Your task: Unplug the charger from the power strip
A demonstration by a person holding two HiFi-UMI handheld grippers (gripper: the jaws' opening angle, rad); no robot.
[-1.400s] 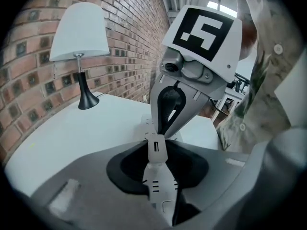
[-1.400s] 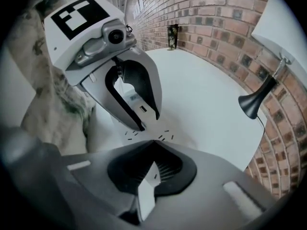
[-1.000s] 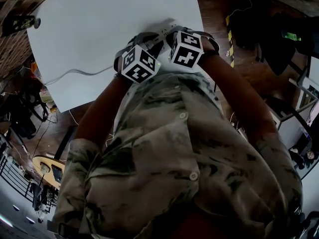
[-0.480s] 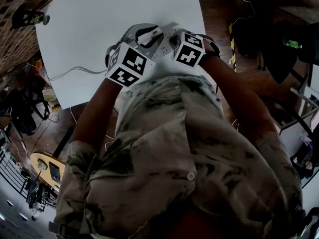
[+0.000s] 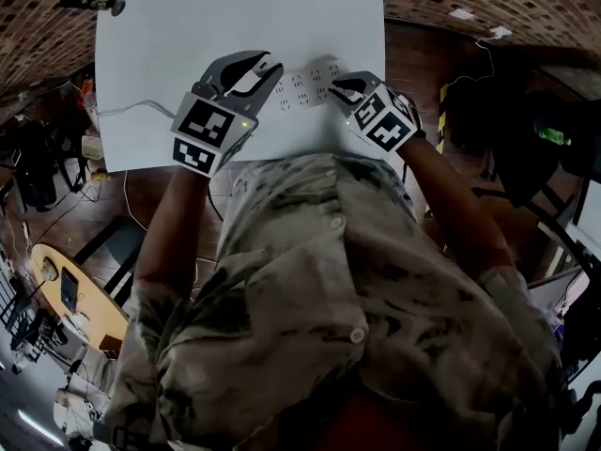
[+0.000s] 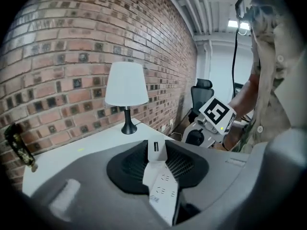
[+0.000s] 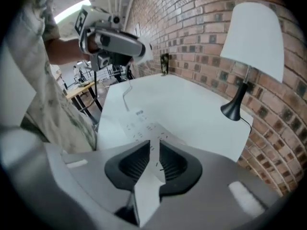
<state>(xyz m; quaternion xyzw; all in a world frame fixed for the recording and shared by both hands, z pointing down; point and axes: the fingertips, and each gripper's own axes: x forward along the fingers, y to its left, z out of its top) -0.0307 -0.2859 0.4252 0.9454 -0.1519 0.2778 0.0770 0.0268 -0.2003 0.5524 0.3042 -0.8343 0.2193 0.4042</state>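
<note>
Above power strip [image 5: 305,85], left tool [image 5: 266,65] clamps charger [image 6: 156,150]; right tool [image 5: 342,85] opening, gripping nothing

We take this for a loft-style office or lab workroom. In the left gripper view a red-brick wall [image 6: 72,56] runs from nine to twelve o'clock, with bare white ceiling pipes [image 6: 192,6] at one o'clock. A black high-backed office chair [image 6: 202,91] stands at two o'clock, beyond a white rectangular table [image 6: 81,145] bearing a white-shaded, black-stemmed lamp [image 6: 126,87]. The head view shows a dark wooden floor [image 5: 413,64] at two o'clock.
</note>
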